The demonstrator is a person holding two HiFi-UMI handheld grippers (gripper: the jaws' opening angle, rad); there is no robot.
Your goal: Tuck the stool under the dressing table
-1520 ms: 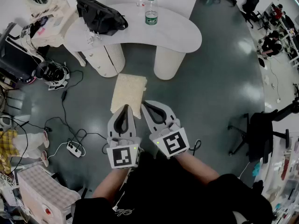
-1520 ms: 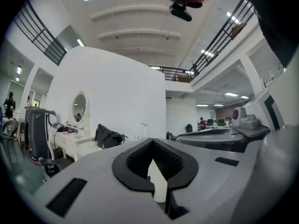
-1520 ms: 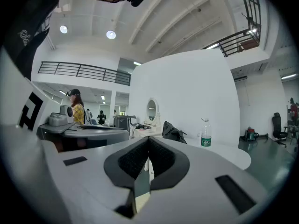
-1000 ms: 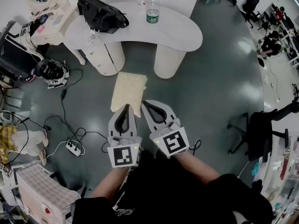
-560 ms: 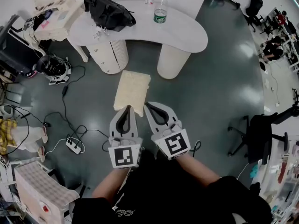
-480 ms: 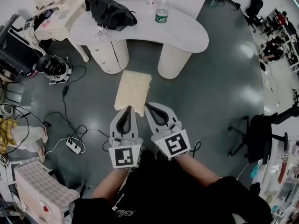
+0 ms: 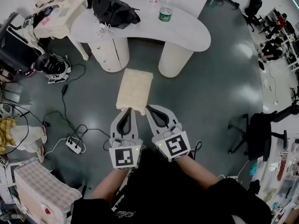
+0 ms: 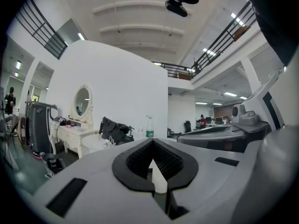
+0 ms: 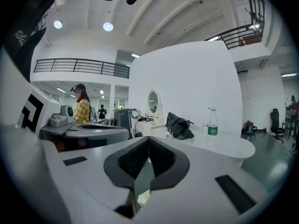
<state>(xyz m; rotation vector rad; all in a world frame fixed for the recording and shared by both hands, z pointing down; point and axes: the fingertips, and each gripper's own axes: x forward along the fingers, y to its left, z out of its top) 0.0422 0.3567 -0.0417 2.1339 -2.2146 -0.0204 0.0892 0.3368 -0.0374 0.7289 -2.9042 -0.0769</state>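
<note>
The stool [image 7: 134, 88], with a cream padded top, stands on the grey floor. Its far edge lies between the two round pedestals of the white kidney-shaped dressing table [image 7: 187, 24]. My left gripper [image 7: 127, 109] and right gripper [image 7: 147, 107] lie side by side, both shut, their tips at the stool's near edge with nothing between the jaws. In the left gripper view the left gripper [image 8: 152, 141] points level at the table, and a strip of the stool [image 8: 159, 180] shows below the tips. The right gripper [image 9: 148, 138] points the same way.
A black bag [image 7: 112, 6] and a water bottle [image 7: 165, 13] sit on the table. A cream vanity [image 7: 51, 10] stands at the far left. Cables and a power strip [image 7: 74, 144] lie on the left floor. A black office chair [image 7: 259, 129] stands at the right.
Both grippers and the stool have moved forward toward the dressing table. The stool's far edge has come in between the pedestals. Both grippers stayed shut.
</note>
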